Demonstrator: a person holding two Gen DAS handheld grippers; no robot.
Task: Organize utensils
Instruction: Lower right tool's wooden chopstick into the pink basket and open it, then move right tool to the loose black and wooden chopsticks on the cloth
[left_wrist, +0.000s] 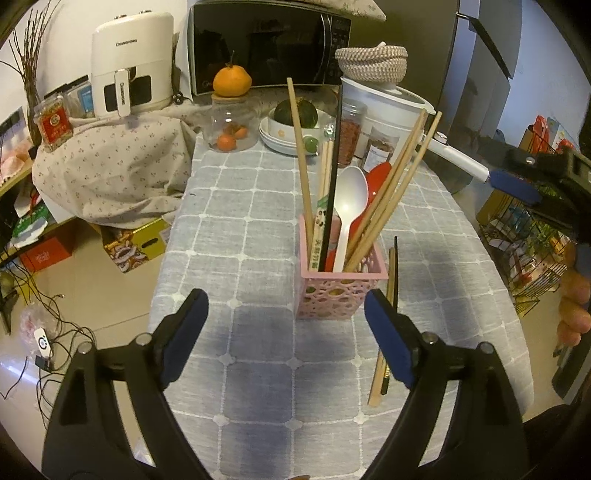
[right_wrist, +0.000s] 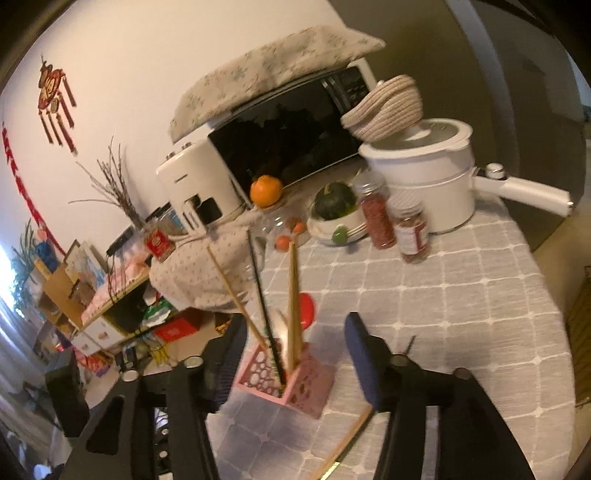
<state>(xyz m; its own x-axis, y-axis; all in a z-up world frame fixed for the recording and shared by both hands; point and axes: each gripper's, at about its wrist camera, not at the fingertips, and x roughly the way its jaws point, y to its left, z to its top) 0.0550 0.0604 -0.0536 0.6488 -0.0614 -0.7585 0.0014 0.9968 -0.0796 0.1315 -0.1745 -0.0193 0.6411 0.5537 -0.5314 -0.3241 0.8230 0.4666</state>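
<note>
Two chopsticks (left_wrist: 384, 328) lie on the tablecloth (left_wrist: 258, 221) just beside the pink holder (left_wrist: 341, 291); the others stand inside. Your left gripper (left_wrist: 286, 332) and right gripper (right_wrist: 295, 354) are both spread, empty.

We see matt woven cloth (left_wrist: 258, 206) over table, grey with pale grid. Pink holder (left_wrist: 341, 291): smooth plastic, pierced walls. Chopsticks (left_wrist: 300, 147) in it: bare wood, matt; one black stick (left_wrist: 334, 177) looks glossy. White spoon (left_wrist: 349, 199): shiny plastic. Microwave door (left_wrist: 258, 44) at far edge: dark, glossy. We note gripper pads (left_wrist: 388, 339): blue, matt.
</note>
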